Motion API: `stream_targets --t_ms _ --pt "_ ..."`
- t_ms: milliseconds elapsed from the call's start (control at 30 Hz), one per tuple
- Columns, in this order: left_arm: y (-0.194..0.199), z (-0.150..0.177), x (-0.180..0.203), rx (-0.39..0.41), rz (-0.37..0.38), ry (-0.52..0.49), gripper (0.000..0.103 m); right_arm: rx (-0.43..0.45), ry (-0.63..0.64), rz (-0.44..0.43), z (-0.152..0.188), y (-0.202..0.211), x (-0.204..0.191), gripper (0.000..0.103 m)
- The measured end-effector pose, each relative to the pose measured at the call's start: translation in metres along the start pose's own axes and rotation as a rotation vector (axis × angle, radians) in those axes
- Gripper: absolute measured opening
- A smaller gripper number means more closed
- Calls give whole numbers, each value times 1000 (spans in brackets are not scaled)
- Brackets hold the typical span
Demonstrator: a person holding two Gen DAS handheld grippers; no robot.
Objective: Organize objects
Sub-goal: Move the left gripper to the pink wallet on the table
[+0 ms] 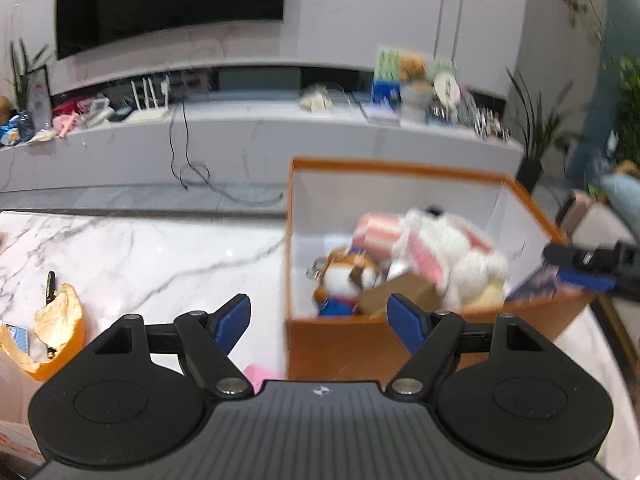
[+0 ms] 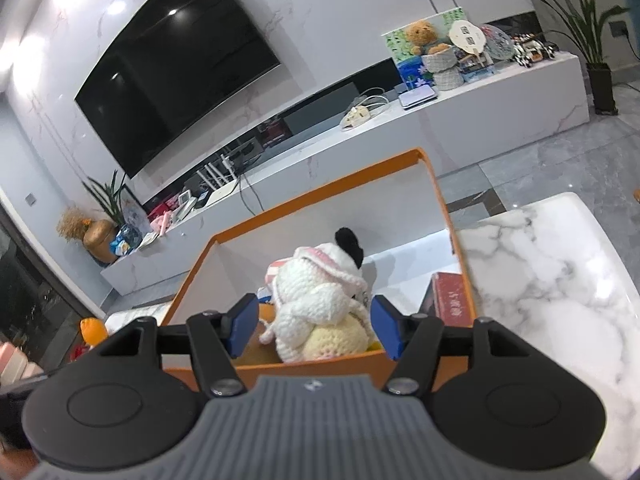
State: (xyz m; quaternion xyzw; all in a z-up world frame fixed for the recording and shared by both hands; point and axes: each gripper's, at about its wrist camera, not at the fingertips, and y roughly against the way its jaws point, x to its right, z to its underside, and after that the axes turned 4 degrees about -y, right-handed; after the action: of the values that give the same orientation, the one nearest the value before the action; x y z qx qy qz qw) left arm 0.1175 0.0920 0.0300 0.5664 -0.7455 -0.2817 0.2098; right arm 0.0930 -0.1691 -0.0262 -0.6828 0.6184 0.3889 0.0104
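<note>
Left wrist view: left gripper (image 1: 319, 318) gapes empty just outside the orange cardboard box (image 1: 360, 344); right gripper (image 2: 313, 326) stands parted over it, around, not pressing, the white crocheted bunny (image 2: 320, 300) inside.

1. The left wrist view looks forward and downward along its own fingers from close above the marble table (image 1: 120, 248), facing the TV wall; the orange box (image 1: 360, 344) sits at about 1 o'clock, very near
2. The right wrist view is rolled, so the room tilts; it sits right at the near wall of the orange box (image 2: 328, 360), looking in at 12 o'clock
3. Both views share the box, the white knitted toy (image 1: 448, 256) (image 2: 320, 304), the television (image 1: 172, 0) (image 2: 180, 92) and the long ledge (image 1: 256, 140) (image 2: 460, 120)
</note>
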Motion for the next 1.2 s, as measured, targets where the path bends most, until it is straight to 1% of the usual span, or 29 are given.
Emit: stream_targets --t_ms 67,167,233,400,467,567,633,667,767,867,1033,1100,1200 --pt "-3 6 -9 -35 -11 -9 89 -2 19 -6 3 2 -4 68" --pt "-12 14 -20 -115 21 -15 89 -7 41 -20 6 7 -9 68" --pt "-20 22 -23 -172 33 -54 89 -11 54 -35 9 10 -14 68" --pt "-43 38 -17 -303 1 -147 89 -21 102 -65 15 17 -24 69" --pt "-49 42 -15 -332 -3 -163 89 -27 117 -75 18 18 -28 69" --pt "-56 47 -15 -365 7 -164 89 -43 127 -89 22 19 -32 69" --pt "-58 50 -13 -373 -11 -187 91 -53 130 -94 25 20 -33 69" --pt "-60 51 -11 -379 -22 -206 95 -57 132 -96 26 20 -34 69" --pt "-63 57 -13 -388 -21 -214 101 -65 133 -97 29 21 -33 69" --pt "-62 60 -11 -393 -27 -226 101 -70 134 -96 29 20 -32 69" --pt "-54 61 -4 -407 14 -205 101 -67 125 -93 28 22 -30 69" --pt "-50 62 10 -414 31 -213 101 -67 117 -94 26 23 -30 69" --pt "-39 70 43 -416 78 -270 101 -64 109 -95 24 26 -30 69"
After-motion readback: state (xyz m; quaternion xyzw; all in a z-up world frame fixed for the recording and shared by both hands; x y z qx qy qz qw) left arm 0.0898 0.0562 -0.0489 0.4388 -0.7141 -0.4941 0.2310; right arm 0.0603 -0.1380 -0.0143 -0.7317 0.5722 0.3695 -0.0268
